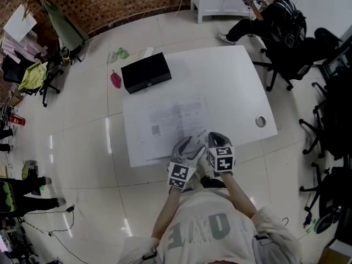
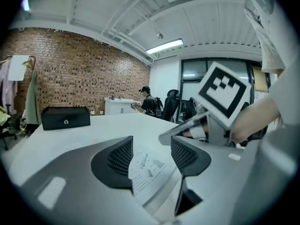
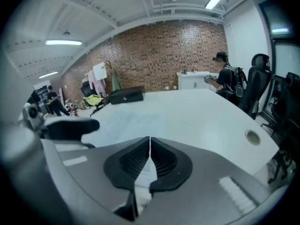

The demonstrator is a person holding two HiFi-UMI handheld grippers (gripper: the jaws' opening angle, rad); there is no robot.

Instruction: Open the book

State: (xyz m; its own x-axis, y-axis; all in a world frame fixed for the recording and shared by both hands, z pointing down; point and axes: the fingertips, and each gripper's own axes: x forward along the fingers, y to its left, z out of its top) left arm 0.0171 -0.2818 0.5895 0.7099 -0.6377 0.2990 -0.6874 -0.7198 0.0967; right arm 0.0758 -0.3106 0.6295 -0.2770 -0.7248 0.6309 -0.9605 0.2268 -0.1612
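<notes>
Matt paper book (image 1: 176,120), smooth table (image 1: 220,76), glossy floor (image 1: 82,142).

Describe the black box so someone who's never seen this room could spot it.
Find the big white table on the pale floor. At its far left corner, toward the brick wall, sits the black box. It is the only dark block there; the printed pages nearby lie flat and white.

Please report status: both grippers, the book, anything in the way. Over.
Left gripper jaws apart over the book. Right gripper jaws shut on a page. Black box at the table corner, clear of it.
</notes>
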